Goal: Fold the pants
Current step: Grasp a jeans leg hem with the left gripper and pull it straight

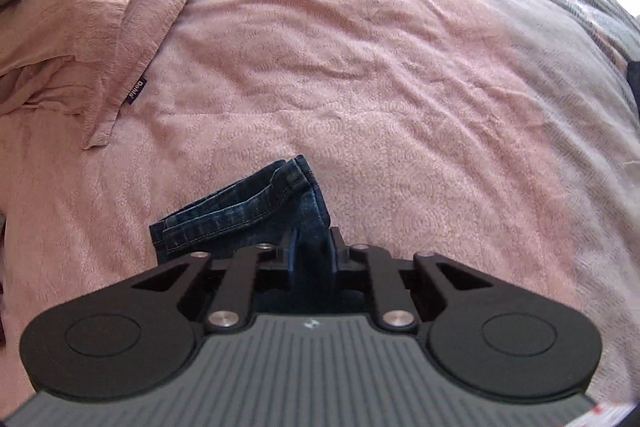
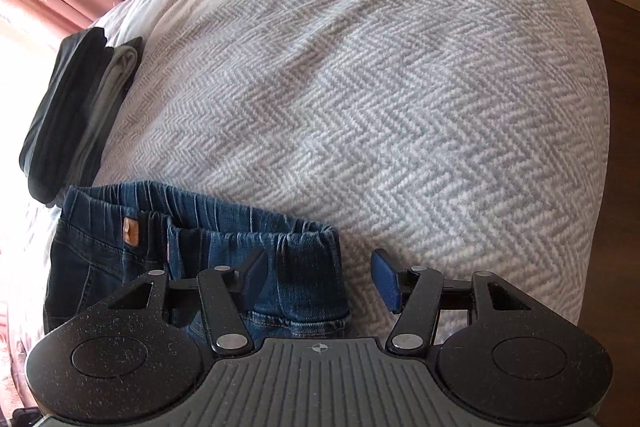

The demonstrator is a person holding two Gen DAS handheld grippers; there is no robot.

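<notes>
Dark blue denim pants lie on the bed. In the left wrist view their leg hems (image 1: 256, 211) bunch up just ahead of my left gripper (image 1: 313, 247), which is shut on the denim between its fingers. In the right wrist view the elastic waistband (image 2: 208, 223) with a small tan label lies flat on the grey herringbone blanket (image 2: 400, 107). My right gripper (image 2: 320, 279) stands open over the waistband's right corner. Its left finger is above the denim and its blue-padded right finger is over the blanket.
A pink quilted bedspread (image 1: 360, 87) covers the bed, with a pink pillowcase (image 1: 112, 7) at the far left. A stack of folded dark and grey clothes (image 2: 76, 107) sits beyond the waistband. The bed's edge and wooden floor (image 2: 616, 27) lie to the right.
</notes>
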